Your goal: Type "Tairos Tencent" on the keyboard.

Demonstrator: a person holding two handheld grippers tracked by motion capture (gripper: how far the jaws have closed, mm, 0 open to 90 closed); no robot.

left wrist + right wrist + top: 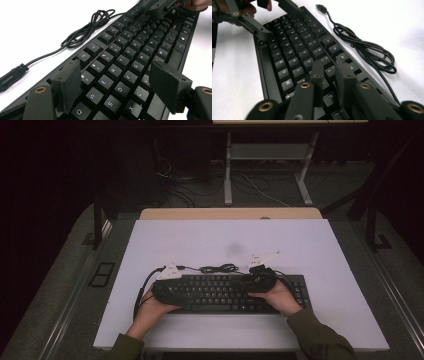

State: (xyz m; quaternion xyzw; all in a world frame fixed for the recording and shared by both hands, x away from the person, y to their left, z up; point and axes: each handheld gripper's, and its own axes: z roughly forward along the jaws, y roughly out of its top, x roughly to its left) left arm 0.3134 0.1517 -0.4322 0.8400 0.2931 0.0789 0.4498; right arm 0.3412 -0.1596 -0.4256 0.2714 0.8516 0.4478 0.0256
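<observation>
Two forearms in dark green sleeves come in over the near edge of the white table [150, 240]; each hand rests a gripper on the flat black plastic keyboard [227, 292], seemingly to work its keys; left gripper [120, 82] has its fingers [68, 83] spread wide over the letter keys, pinching nothing; right gripper [332, 75] has its fingers [345, 80] drawn nearly together above the keys, nothing between them; the keyboard lies near the table's near edge, long axis running left to right along it, its coiled black cable [217, 268] trailing toward the far edge.
</observation>
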